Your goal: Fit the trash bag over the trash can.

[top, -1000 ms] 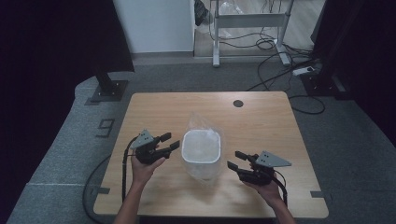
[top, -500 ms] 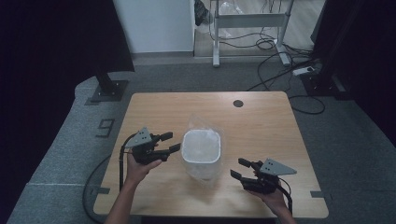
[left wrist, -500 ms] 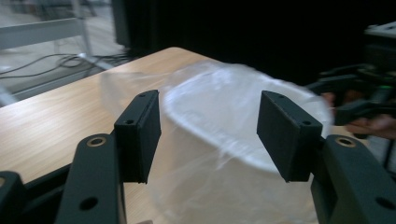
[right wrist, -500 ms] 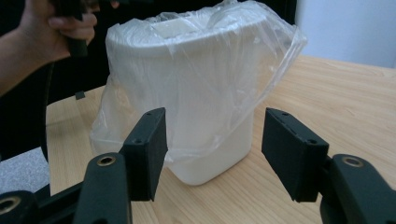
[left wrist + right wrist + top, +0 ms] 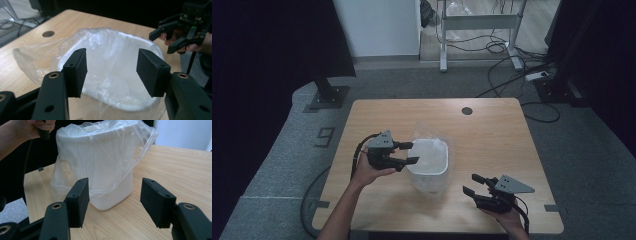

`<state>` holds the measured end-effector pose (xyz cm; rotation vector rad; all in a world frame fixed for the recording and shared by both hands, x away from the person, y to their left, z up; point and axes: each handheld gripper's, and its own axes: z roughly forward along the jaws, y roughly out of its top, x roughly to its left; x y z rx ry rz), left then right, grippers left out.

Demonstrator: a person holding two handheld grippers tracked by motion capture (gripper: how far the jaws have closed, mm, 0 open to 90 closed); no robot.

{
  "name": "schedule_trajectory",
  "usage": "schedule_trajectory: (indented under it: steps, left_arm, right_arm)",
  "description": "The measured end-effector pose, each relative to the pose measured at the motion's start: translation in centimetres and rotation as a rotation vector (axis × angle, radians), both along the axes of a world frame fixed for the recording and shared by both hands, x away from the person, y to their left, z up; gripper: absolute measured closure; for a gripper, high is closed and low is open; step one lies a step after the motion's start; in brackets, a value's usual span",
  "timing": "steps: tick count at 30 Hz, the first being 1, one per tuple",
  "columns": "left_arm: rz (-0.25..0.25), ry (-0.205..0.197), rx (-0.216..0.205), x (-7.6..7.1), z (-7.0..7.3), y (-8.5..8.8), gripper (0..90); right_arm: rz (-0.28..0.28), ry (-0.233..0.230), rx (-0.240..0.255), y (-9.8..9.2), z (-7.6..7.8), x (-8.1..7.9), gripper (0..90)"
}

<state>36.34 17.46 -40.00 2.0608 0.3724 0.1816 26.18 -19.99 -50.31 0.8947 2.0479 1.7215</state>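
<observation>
A white plastic bin point(image 5: 428, 157) lined with a clear plastic bag point(image 5: 432, 187) stands in the middle of the wooden table point(image 5: 492, 135). My left gripper point(image 5: 409, 152) hovers at the bin's left rim, open, with nothing between its jaws. In the left gripper view the open left gripper point(image 5: 111, 72) looks down into the lined bin point(image 5: 112, 57), with the right gripper point(image 5: 180, 30) beyond it. My right gripper point(image 5: 471, 184) is open near the front edge, to the right of the bin and apart from it. Its own view shows the right gripper point(image 5: 113, 200) open, facing the bin's side point(image 5: 105, 165) and the loose bag point(image 5: 142, 140).
A round cable hole point(image 5: 467, 110) sits at the table's far side. Behind the table stand a metal desk frame point(image 5: 477, 30) and floor cables point(image 5: 532, 100). A stand base point(image 5: 329, 95) rests on the floor at the far left.
The left gripper has risen and moved closer to the bin's rim. The right gripper has drawn back toward the front right of the table, away from the bin.
</observation>
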Motion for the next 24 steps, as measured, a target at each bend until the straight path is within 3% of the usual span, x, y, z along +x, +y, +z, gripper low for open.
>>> schedule_trajectory:
  steps: [24]
  left_arm:
    - [-0.105,0.076,0.188,2.2,-0.1,-3.1,42.8]
  right_arm:
    - [-0.006,0.026,0.005,-0.4,-0.7,0.2,39.0]
